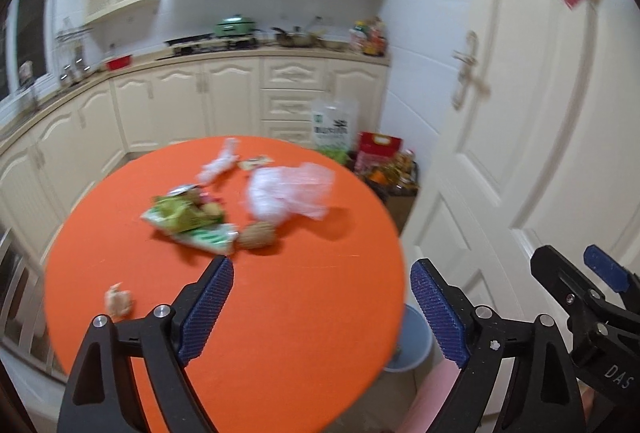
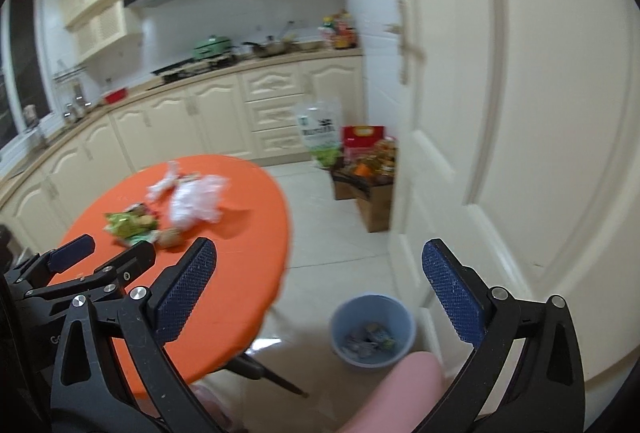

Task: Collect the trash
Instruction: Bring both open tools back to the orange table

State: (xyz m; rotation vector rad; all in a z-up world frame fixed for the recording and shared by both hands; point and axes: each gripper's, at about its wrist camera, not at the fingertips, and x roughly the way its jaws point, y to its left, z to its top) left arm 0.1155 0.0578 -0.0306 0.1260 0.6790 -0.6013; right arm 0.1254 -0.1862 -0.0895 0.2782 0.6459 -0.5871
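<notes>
Left wrist view is showing more of the round orange table (image 1: 280, 313): a small crumpled beige scrap (image 1: 118, 300) is sitting alone near its left edge, and the right wrist view is not catching that piece. The right wrist view is showing the inside of the blue bin (image 2: 373, 331) on the floor, with a few wrappers lying at the bottom; in the left view only a sliver of that bin (image 1: 416, 345) is peeking out past the table edge.

Trash on the table, left to right: a green snack wrapper (image 1: 188, 221) lying flat, a brown ball-like lump (image 1: 256, 236) touching its right end, a twisted white plastic piece (image 1: 219, 163) farther back, and a crumpled clear plastic bag (image 1: 288, 193) just beside the lump. Motion blur is softening all of it.

The left gripper (image 1: 322, 307) is hovering above the near part of the table, fingers spread wide, nothing between them. The right gripper (image 2: 320, 291) is hanging off the table's right side, over the floor and above the bin, fingers also spread wide and carrying nothing. Each gripper is showing in the corner of the other's view. A pink-clothed leg (image 2: 400, 389) is showing low in the right view.

Room: cream kitchen cabinets (image 1: 180, 101) running along the back, a green pot (image 1: 234, 25) sitting on the stove, a range hood above, a white door (image 1: 540, 113) on the right, and bags and a cardboard box (image 2: 372, 201) of groceries standing on the tiled floor by the door.
</notes>
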